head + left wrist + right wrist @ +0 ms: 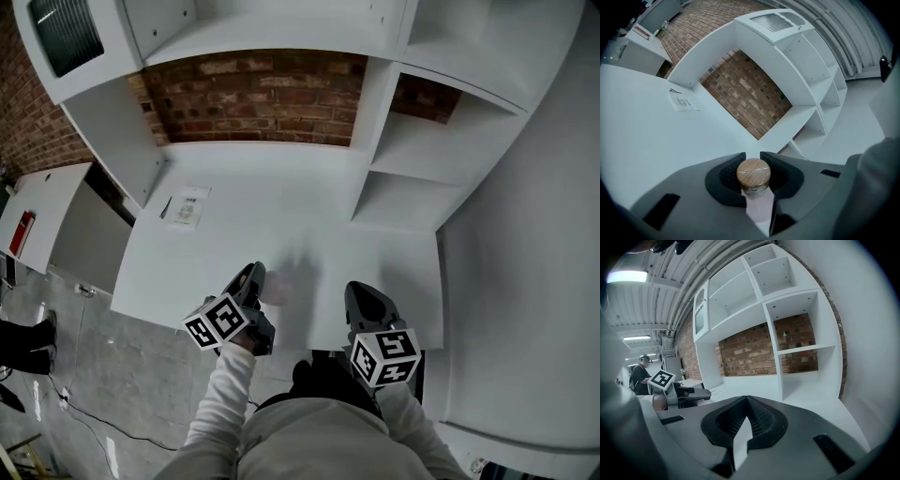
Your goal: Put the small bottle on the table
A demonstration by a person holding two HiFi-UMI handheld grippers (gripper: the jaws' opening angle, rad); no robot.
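Left tongs (753,154) pinch the small wooden-capped glass bottle (753,174) by the white desk (244,234)'s front edge; released early, it may fall. Right tongs (746,399) are pressed together.

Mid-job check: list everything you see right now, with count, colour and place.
small bottle: 1, clear, wooden lid, clamped in the left gripper, over the table's near edge
table: 1, white, in front of the person
leaflet: 1, white, flat on the table's far left
shelf unit: 1, white, around and right of the table
brick wall: 1, red-brown, behind the shelves
side desk: 1, white, left of the table
bystander: 1, dark clothes, in the background
left gripper: 1, grey, shut on the bottle
right gripper: 1, grey, jaws together, nothing in them
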